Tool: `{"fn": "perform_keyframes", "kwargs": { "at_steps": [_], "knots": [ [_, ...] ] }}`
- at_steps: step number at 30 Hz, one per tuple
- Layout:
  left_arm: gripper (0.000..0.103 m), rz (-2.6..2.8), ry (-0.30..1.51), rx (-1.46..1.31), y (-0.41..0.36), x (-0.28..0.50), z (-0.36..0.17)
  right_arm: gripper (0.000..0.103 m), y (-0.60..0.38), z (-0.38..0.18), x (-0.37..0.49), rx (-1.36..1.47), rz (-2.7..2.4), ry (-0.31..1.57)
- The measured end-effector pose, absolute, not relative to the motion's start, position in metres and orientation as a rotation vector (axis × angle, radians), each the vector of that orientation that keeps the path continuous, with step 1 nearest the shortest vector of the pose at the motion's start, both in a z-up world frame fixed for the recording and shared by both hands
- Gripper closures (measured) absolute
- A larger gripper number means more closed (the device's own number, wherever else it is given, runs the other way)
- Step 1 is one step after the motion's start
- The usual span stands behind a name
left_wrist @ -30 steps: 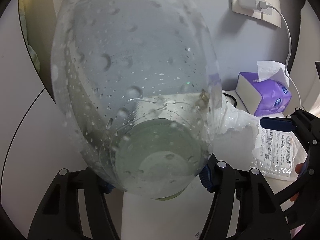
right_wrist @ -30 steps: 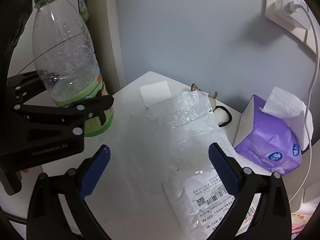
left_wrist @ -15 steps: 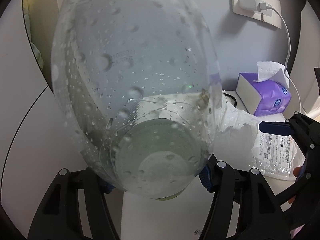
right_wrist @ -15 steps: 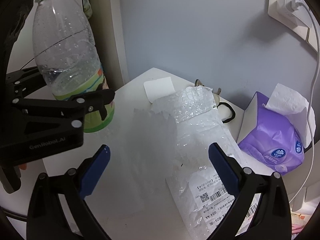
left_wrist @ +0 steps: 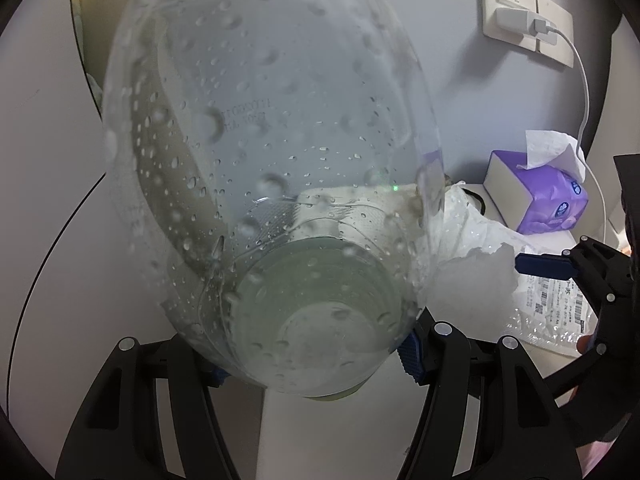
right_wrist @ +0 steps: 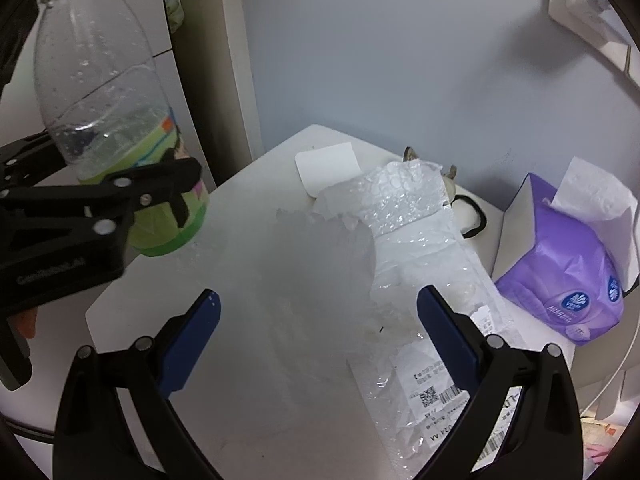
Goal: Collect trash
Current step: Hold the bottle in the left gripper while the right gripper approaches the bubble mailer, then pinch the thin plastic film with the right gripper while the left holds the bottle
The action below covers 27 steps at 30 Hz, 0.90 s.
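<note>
My left gripper (left_wrist: pixel 316 364) is shut on a clear plastic bottle (left_wrist: pixel 272 184) with a green cap and green label. The bottle fills the left wrist view. In the right wrist view the bottle (right_wrist: pixel 100 112) is held upright, off the left edge of a small white table (right_wrist: pixel 248 320), with the left gripper (right_wrist: pixel 152 196) clamped around its label. A torn bubble-wrap mailer (right_wrist: pixel 416 256) with shipping labels lies on the table. My right gripper (right_wrist: pixel 320 340) is open and empty, hovering over the mailer's near left part. The right gripper also shows in the left wrist view (left_wrist: pixel 560 268).
A purple tissue box (right_wrist: pixel 568 264) stands at the table's right, against the wall. A white paper slip (right_wrist: pixel 328 164) and a black hair tie (right_wrist: pixel 476 216) lie at the back. A wall socket (left_wrist: pixel 524 40) holds a charger with a white cable.
The left gripper has lifted the bottle and carried it left, off the table's edge. The right gripper has moved forward a little over the mailer, still open.
</note>
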<state>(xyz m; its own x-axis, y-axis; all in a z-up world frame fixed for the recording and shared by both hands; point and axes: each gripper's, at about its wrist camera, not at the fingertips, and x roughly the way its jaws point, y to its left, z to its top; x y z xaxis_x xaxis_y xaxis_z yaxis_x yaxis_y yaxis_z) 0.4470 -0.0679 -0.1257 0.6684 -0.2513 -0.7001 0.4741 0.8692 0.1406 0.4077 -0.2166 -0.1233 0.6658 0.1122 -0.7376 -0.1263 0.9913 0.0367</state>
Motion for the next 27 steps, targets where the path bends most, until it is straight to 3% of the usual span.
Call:
{"fn": "perform_keyframes", "kwargs": {
  "at_steps": [6,8,9,12,22,27],
  "knots": [
    [0.042,-0.406,0.736,0.322,-0.062,0.443,-0.127,0.007,-0.216,-0.125,0.412,-0.001,0.127,0.831],
    [0.042,-0.403,0.740,0.320,-0.061,0.442,-0.127,0.019,-0.215,-0.125,0.414,-0.002,0.126,0.826],
    [0.042,-0.403,0.741,0.320,-0.061,0.442,-0.127,0.031,-0.214,-0.125,0.414,-0.004,0.126,0.826],
    [0.042,-0.402,0.745,0.320,-0.065,0.443,-0.127,0.035,-0.212,-0.125,0.415,-0.004,0.117,0.830],
    [0.042,-0.405,0.751,0.314,-0.064,0.446,-0.124,0.077,-0.210,-0.130,0.417,0.003,0.126,0.858],
    [0.042,-0.407,0.757,0.311,-0.064,0.445,-0.124,0.093,-0.211,-0.127,0.415,0.013,0.131,0.865]
  ]
}}
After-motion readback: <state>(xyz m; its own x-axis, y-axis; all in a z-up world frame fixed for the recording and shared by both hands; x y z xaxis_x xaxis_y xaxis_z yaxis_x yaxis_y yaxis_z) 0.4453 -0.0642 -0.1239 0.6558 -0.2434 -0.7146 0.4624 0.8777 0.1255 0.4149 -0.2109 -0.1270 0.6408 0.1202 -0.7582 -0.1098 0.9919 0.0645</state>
